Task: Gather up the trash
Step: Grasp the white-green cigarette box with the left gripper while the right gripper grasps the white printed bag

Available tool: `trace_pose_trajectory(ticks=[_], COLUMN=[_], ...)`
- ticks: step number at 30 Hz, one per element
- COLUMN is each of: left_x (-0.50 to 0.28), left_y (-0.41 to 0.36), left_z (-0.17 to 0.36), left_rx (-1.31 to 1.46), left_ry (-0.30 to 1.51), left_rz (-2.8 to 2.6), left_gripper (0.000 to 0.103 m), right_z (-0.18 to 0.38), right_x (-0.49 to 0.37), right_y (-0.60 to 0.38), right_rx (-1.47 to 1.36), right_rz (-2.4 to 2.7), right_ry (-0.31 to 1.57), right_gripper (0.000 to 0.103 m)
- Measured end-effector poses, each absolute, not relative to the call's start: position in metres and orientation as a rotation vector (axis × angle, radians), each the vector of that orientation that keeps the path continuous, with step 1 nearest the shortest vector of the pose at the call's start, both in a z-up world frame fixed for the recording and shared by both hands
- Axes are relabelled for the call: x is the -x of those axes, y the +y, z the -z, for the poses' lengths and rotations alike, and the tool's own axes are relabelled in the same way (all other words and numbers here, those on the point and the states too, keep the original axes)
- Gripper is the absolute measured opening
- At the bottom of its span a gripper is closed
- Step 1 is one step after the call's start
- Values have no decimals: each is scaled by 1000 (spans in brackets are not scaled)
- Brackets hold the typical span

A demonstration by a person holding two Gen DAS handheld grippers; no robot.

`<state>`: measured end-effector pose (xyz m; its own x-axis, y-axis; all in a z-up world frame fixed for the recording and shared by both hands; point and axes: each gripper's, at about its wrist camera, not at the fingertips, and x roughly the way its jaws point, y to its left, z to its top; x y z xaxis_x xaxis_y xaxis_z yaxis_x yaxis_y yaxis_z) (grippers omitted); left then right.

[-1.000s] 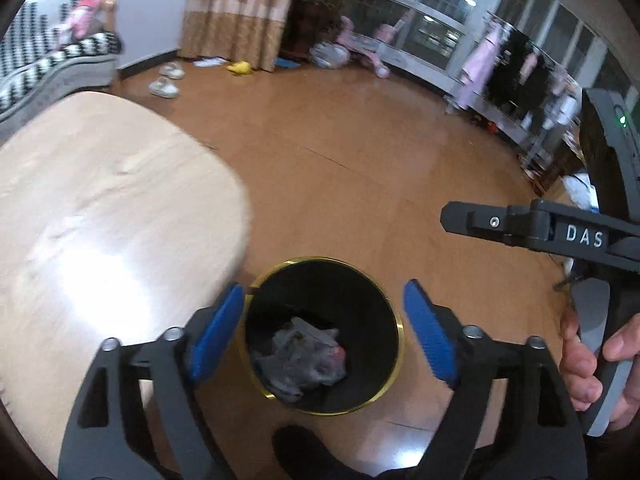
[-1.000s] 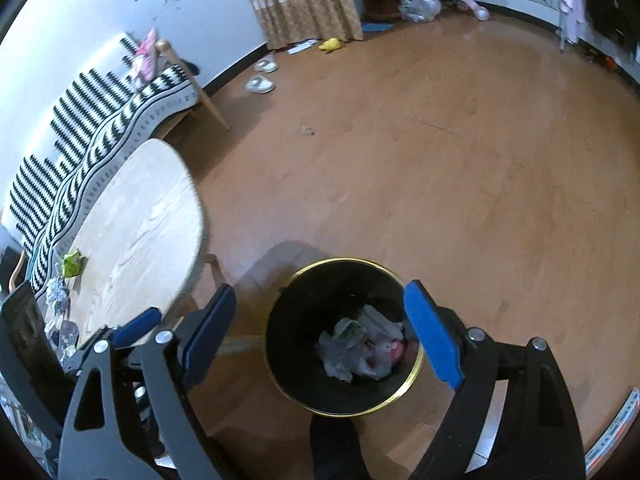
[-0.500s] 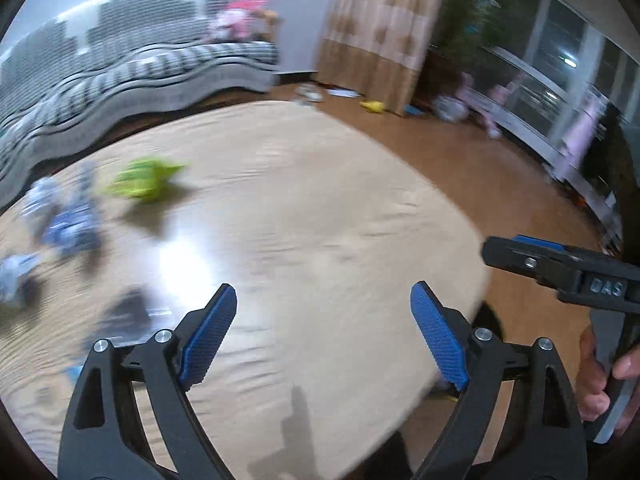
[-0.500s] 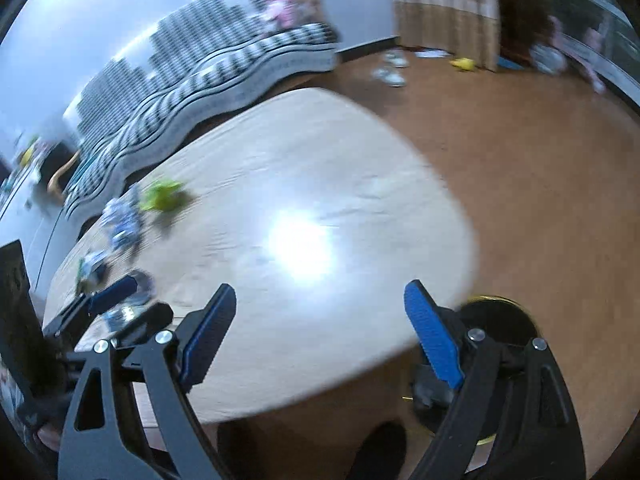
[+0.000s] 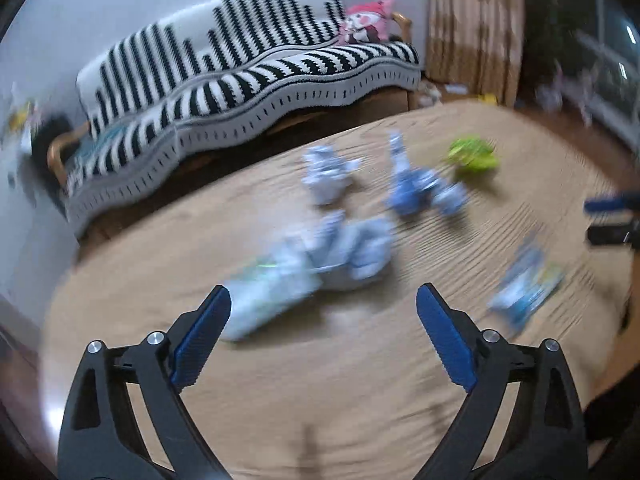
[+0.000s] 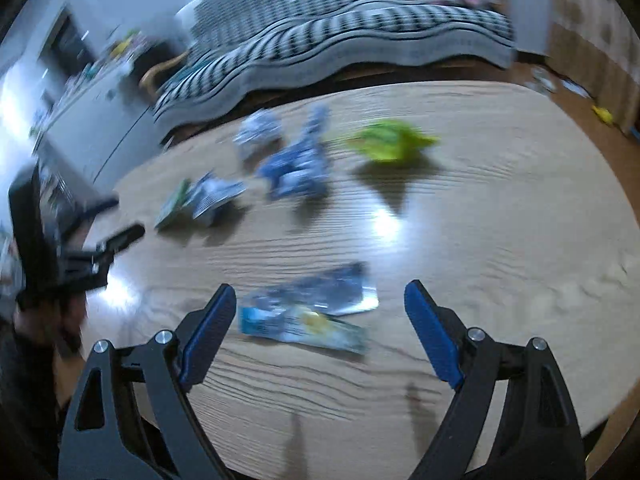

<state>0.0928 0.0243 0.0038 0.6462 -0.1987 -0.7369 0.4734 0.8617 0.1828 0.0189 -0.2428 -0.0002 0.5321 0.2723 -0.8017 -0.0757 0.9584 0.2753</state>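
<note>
A: L gripper [image 5: 322, 318], what's it doing?
B: Jaws standing wide, have just been opening further, nothing btwn the blue pads [image 5: 200, 336]. It's pointing down at the wooden table [image 5: 320, 400], w/ nothing in its grip.
A: R gripper [image 6: 316, 322]?
B: Also gaping wide, empty. Pads [image 6: 432, 336] are hanging over the table, not touching anything.
A: Where's the trash sitting?
B: All on the tabletop. In the R wrist view a flat blue-and-silver wrapper [image 6: 312, 312] is lying just ahead of the R jaws, roughly btwn the two fingertips' lines. In the L view a pale crumpled packet [image 5: 312, 272] is lying just ahead of the L jaws, nearer the L finger.
A: Further out?
B: A crumpled blue wrapper [image 6: 298, 168] is sitting mid-table, a whitish wad [image 6: 258, 132] just behind it, a lime-green scrap [image 6: 390, 144] to its right, well apart from both grippers. Everything's motion-blurred, so can't tell print or exact shapes.
A: Are the grippers seeing each other?
B: Yes. R gripper's tips are showing at the right edge of the L view; L gripper is showing at the left edge of the R view, w/ a hand [image 6: 48, 320] around its handle.
A: Beyond the table?
B: A black-and-white striped sofa [image 5: 240, 80] is standing along the wall, a pink plush toy [image 5: 366, 26] resting on its far end, a tan curtain [image 5: 474, 24] hanging beside it.
</note>
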Motion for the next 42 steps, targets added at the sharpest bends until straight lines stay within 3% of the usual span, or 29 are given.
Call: trace_pose_trajectory(ticks=[5,11,19,23,29,35,37,38,39,42], left_x=[-123,-145,-179,-176,-161,-147,-142,-140,-136,-127], left_y=[58,46,37,35,42,65,72,74,77,81], left_z=[19,49,68,73,71,62,63,63,64,62], left_rx=[-499,-645,-623,-632,-640,-565,-552,-544,-538,-514], left_ry=[803,792,789,782,778,801,816,826,833,848], left_rz=[502,672,742,776,722,676,647,638,615,574], left_gripper=[93,93,92,67,59,58,58,58,58,58], right_z=[14,28,30,31,39,55,57,56,57,56], right_x=[-45,-66,-100,-123,-154,-175,-173,-170,-169,-165], right_y=[-181,-143,-111,-86,-53,-39,-35,-35,-35,-39], right_rx=[-90,14,136,201,316,340,353,356,351,310], right_rz=[-334,-405,-471,-531,-555,-517,-509,-504,-492,-467], right_ry=[1030,1052,1049,1048,1057,1064,1042,1037,1037,1048], right_gripper=[83,83,83,83,83,83,80,70,51,37])
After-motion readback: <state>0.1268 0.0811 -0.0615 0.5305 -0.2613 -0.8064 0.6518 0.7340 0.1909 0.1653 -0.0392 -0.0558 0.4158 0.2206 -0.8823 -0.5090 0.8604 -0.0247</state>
